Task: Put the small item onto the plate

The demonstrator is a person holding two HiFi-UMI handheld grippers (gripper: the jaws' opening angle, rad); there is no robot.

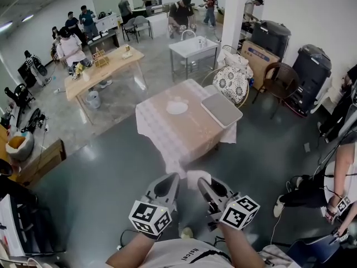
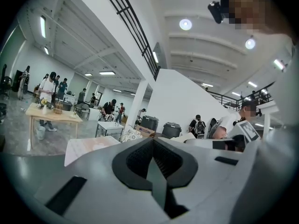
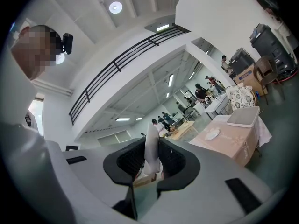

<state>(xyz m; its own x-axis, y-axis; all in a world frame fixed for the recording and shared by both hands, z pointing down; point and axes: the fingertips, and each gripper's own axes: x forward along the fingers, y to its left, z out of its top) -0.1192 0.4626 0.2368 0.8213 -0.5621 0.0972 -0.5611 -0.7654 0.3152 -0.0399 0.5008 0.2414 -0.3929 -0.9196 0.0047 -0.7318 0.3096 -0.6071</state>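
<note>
In the head view a white plate (image 1: 177, 107) lies on a table with a pale pink cloth (image 1: 167, 135), several steps ahead of me. Both grippers are held close to my body, well short of the table. My right gripper (image 1: 205, 184) is shut on a small thin white item (image 1: 196, 177). In the right gripper view that item (image 3: 151, 141) stands upright between the dark pads of the right gripper (image 3: 150, 161), with the plate (image 3: 212, 134) far off. My left gripper (image 1: 167, 184) is shut with nothing in it, and the left gripper view shows its jaws (image 2: 153, 148) meeting.
A grey tray (image 1: 221, 109) lies on the table's right side beside a patterned chair (image 1: 231, 82). Behind are a steel sink stand (image 1: 193, 49), a wooden table (image 1: 103, 66) and several people. Black bins (image 1: 312, 71) and a seated person (image 1: 340, 188) are at the right.
</note>
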